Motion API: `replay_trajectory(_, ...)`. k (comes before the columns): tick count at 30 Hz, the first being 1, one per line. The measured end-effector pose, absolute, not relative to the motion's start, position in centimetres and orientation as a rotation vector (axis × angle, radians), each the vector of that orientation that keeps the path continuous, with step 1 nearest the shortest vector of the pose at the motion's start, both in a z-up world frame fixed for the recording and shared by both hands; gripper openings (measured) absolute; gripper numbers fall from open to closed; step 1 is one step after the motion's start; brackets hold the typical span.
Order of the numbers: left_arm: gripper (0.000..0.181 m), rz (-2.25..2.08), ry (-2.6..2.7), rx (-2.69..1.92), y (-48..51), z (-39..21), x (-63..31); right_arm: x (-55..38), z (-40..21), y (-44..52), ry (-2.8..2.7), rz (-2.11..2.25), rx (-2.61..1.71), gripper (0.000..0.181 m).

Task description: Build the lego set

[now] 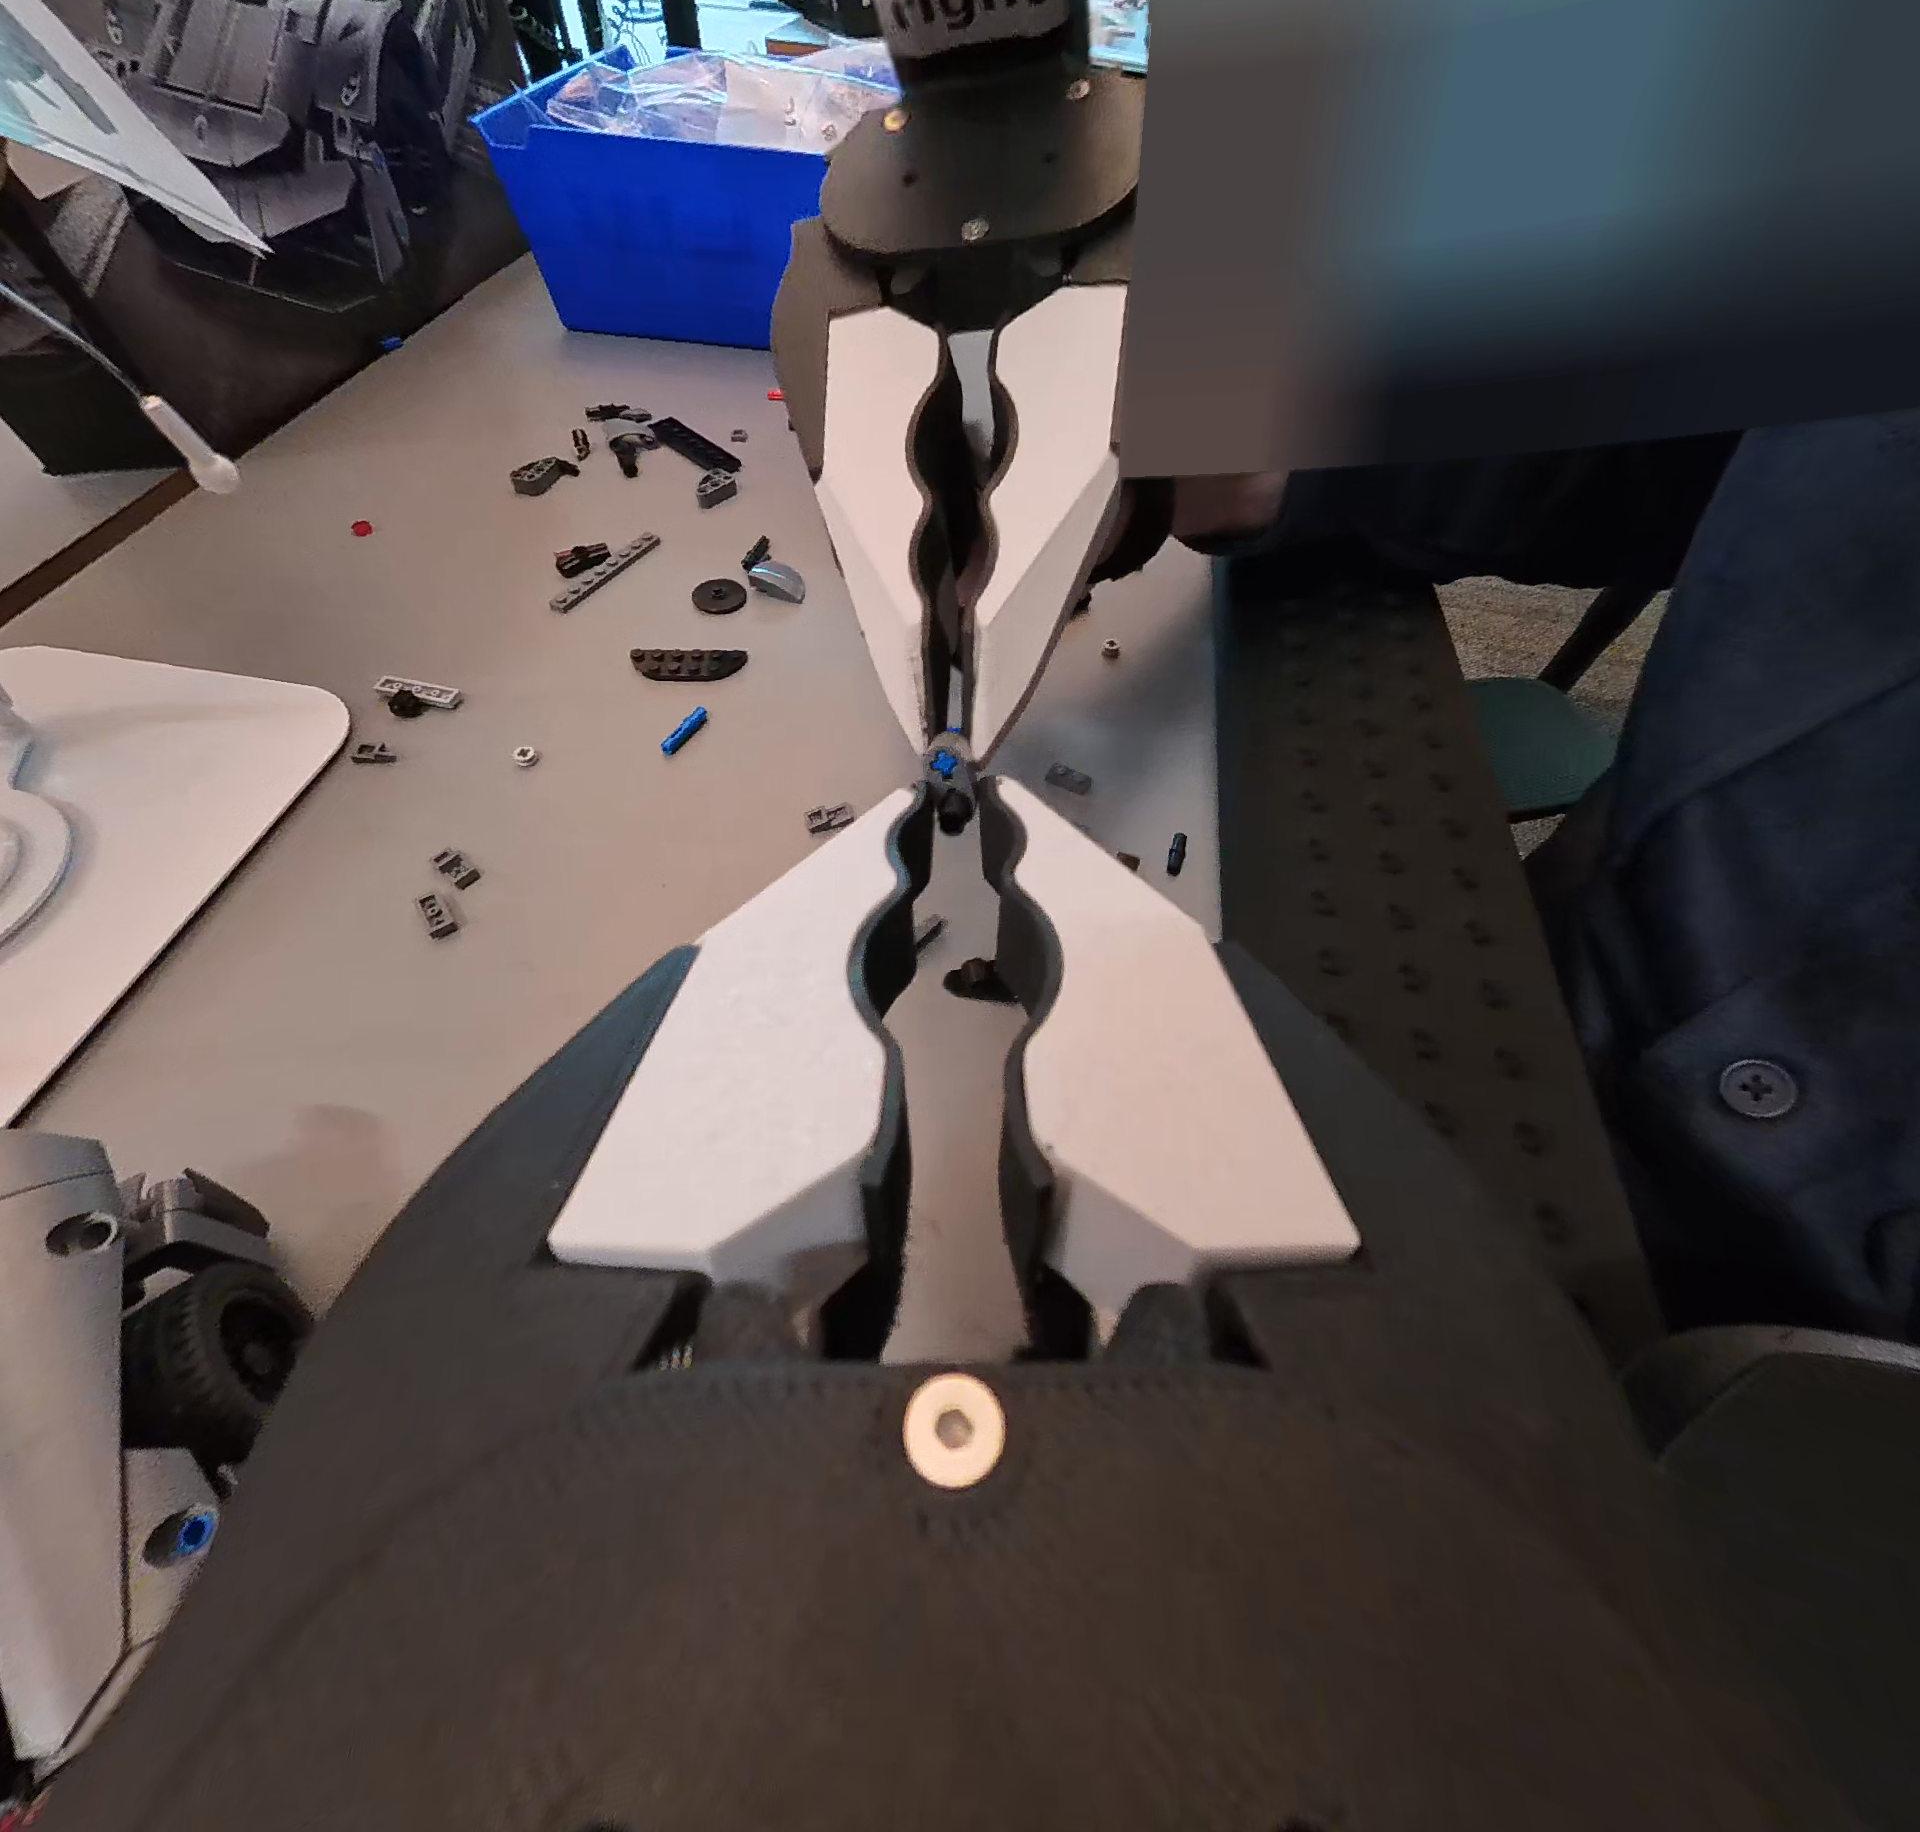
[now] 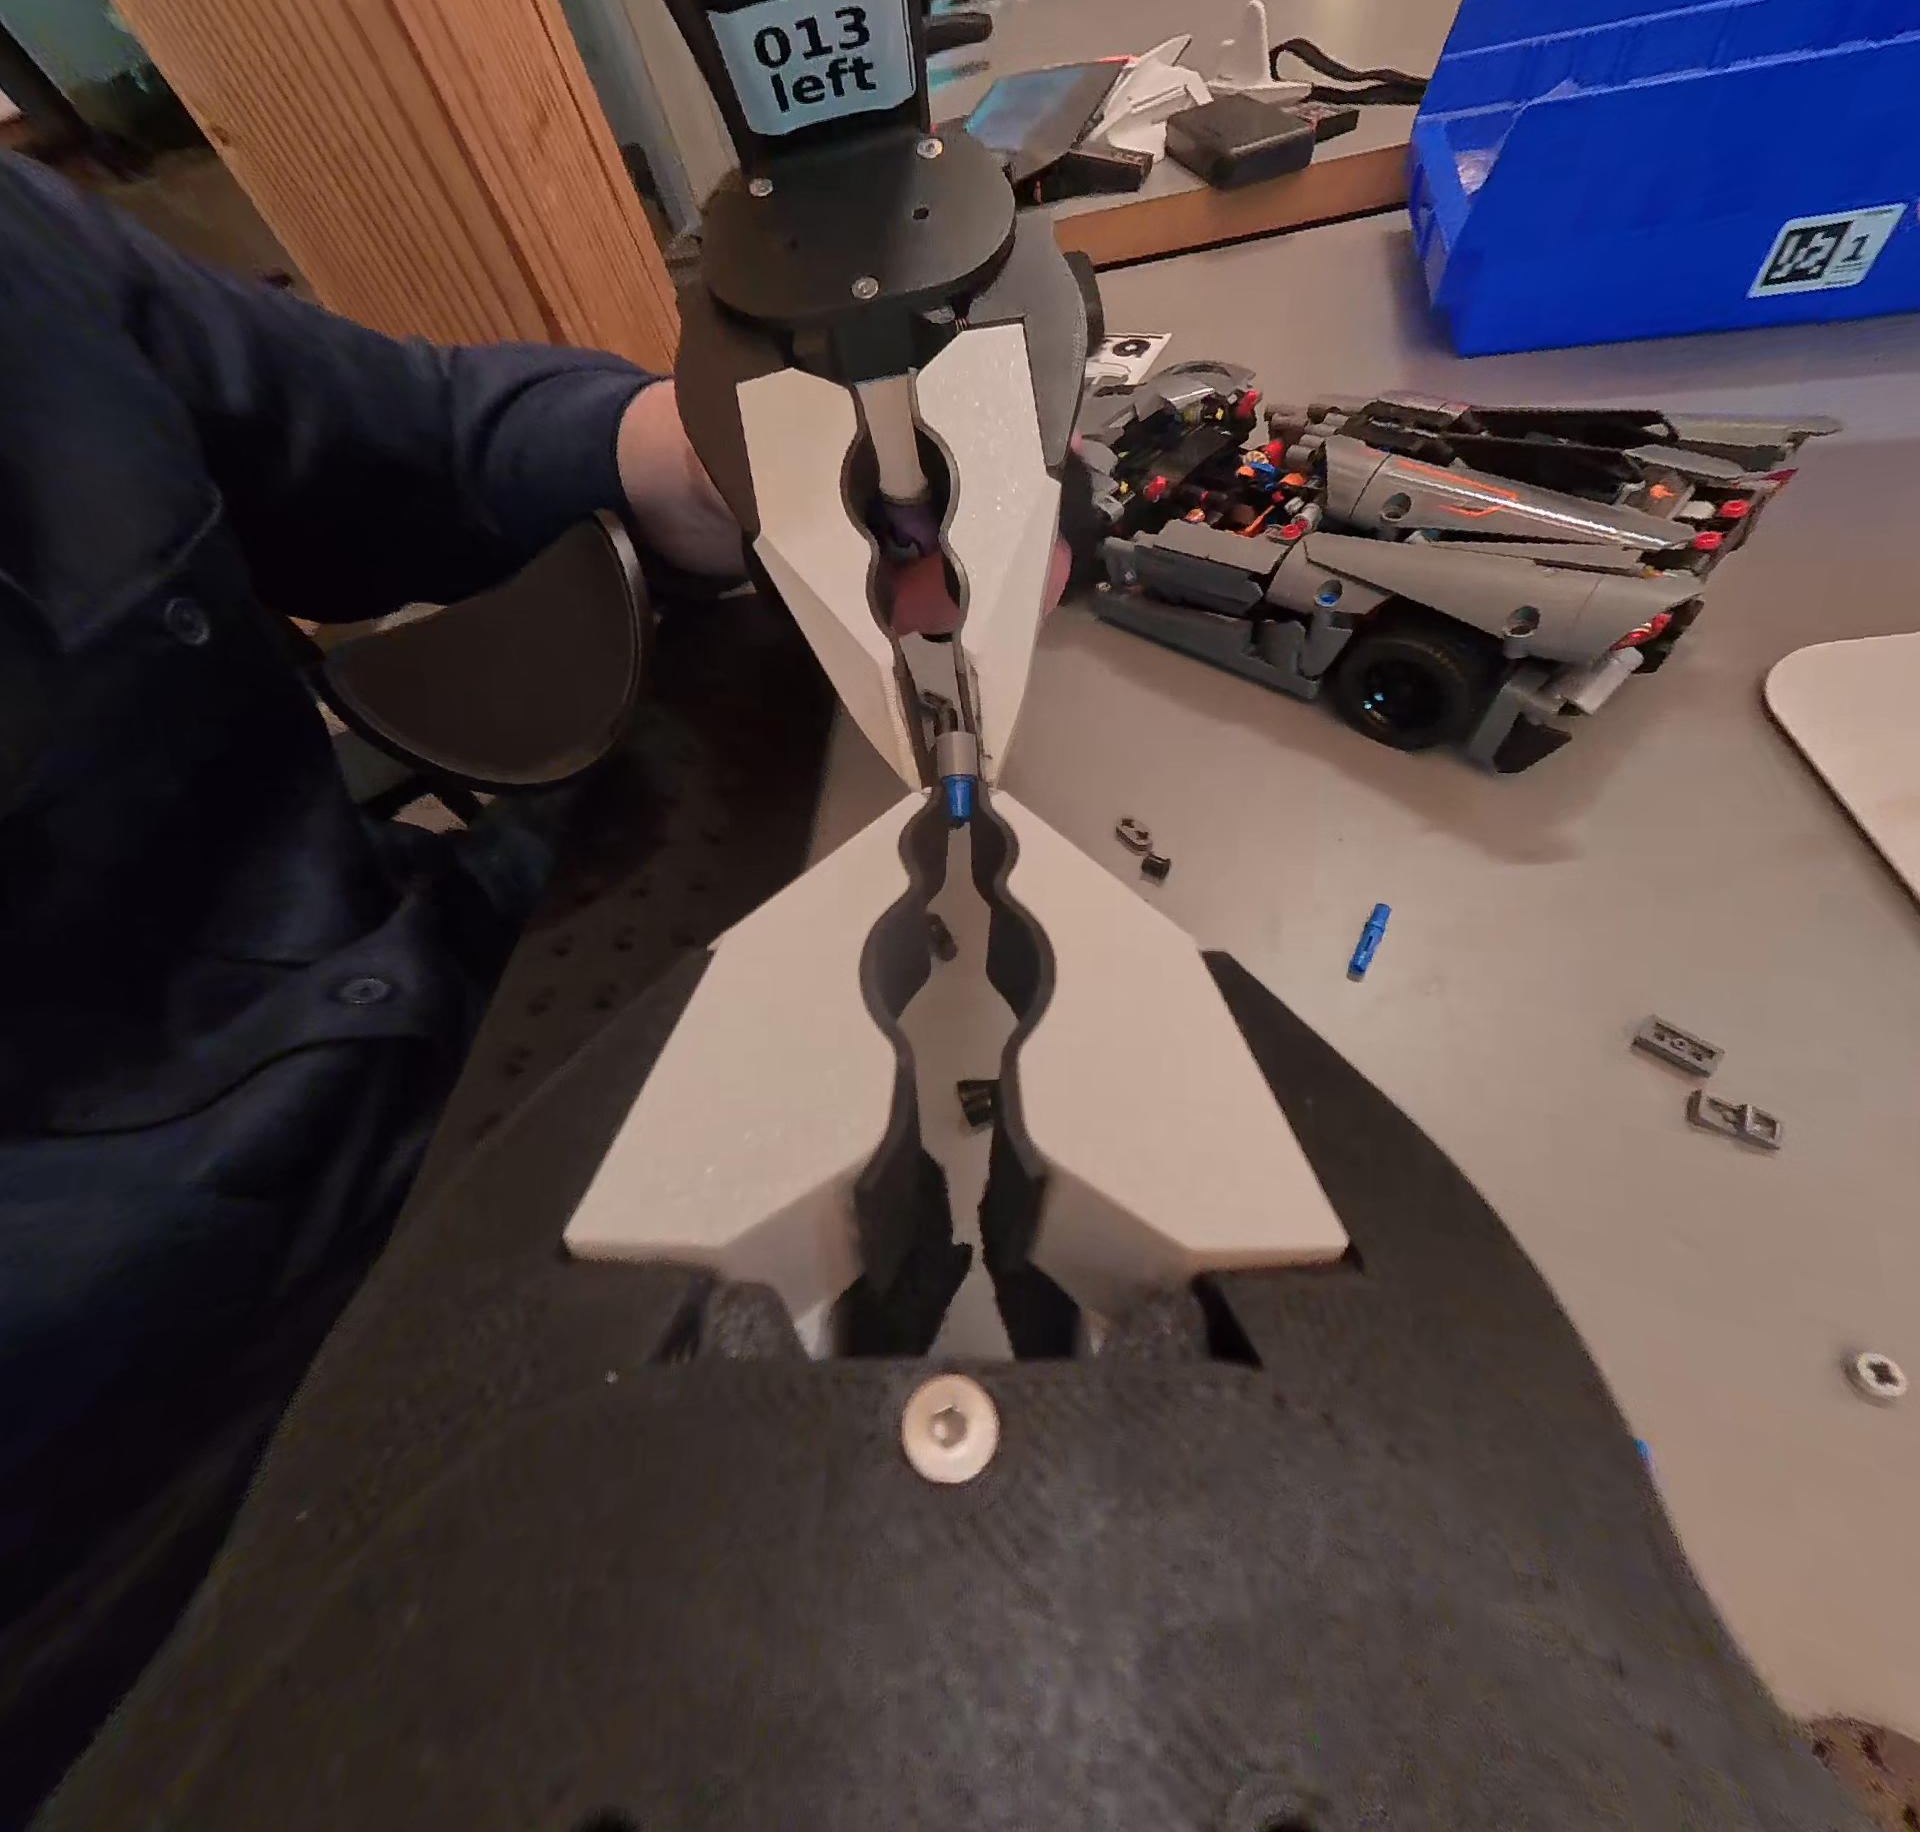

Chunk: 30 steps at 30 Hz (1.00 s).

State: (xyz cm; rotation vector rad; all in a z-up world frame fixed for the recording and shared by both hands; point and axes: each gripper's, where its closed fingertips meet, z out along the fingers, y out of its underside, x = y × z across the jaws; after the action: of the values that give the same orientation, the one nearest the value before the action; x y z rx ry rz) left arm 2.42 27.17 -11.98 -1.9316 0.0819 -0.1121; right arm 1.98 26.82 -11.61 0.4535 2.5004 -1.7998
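Observation:
My left gripper (image 1: 951, 800) and right gripper (image 2: 954, 818) meet tip to tip above the grey table's near edge. Between them is a small grey sleeve (image 2: 954, 752) with a blue pin (image 2: 956, 801) sticking out of it. The left gripper (image 2: 951, 769) is shut on the grey sleeve (image 1: 948, 766), and a black pin (image 1: 951, 812) shows at its tips. The right gripper (image 1: 951, 733) is shut on the blue pin's end. The grey lego car (image 2: 1403, 556) stands on the table to the right in the right wrist view, and at the lower left in the left wrist view (image 1: 156, 1346).
Loose lego pieces (image 1: 644, 556) lie scattered on the table (image 1: 468, 951), with a spare blue pin (image 2: 1369, 941). A blue bin (image 1: 665, 224) stands at the back. A white board (image 1: 156, 795) lies at the left. A black perforated plate (image 1: 1371, 847) and a person's dark sleeve (image 2: 312, 452) are close by. My left and right fingertips are right by each other. Left tips and right tips are each some 20 cm from the grey lego car (image 2: 1403, 556).

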Motion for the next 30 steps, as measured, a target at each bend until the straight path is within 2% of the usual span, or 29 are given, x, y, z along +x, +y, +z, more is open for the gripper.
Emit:
replay_trajectory(16,0.004,-0.180,0.046,-1.886,27.3,-11.8,2.3,1.9,-11.4,26.9,2.470,-1.822,0.470,0.001)
replay_trajectory(30,0.005,0.045,0.140,-1.995,27.4,-12.7,2.2,1.9,-12.6,26.7,2.867,-1.704,0.381,0.001)
